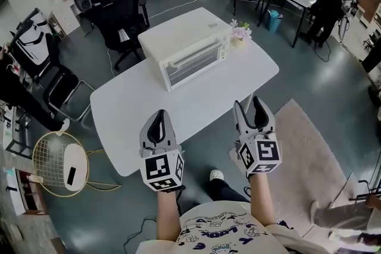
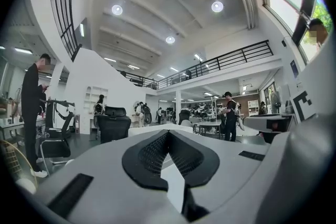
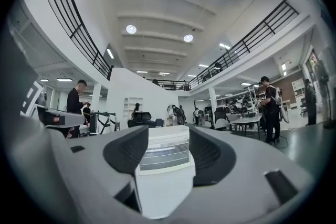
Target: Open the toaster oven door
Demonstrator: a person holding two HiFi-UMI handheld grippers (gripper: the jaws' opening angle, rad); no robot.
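Note:
A white toaster oven (image 1: 187, 47) stands at the far side of the white table (image 1: 119, 110), its glass door (image 1: 191, 63) facing me and closed. Both grippers hover over the table's near edge, well short of the oven. My left gripper (image 1: 159, 117) has its tips together and holds nothing; in the left gripper view its black pads (image 2: 152, 152) meet at a point. The right gripper (image 1: 249, 105) is open and empty. Between its pads (image 3: 126, 149) in the right gripper view, the oven (image 3: 165, 152) shows straight ahead.
A small pot of flowers (image 1: 240, 33) sits on the table just right of the oven. Black office chairs (image 1: 122, 15) stand behind the table. A wire basket stool (image 1: 59, 163) is on the floor to the left, a pale rug (image 1: 309, 151) to the right.

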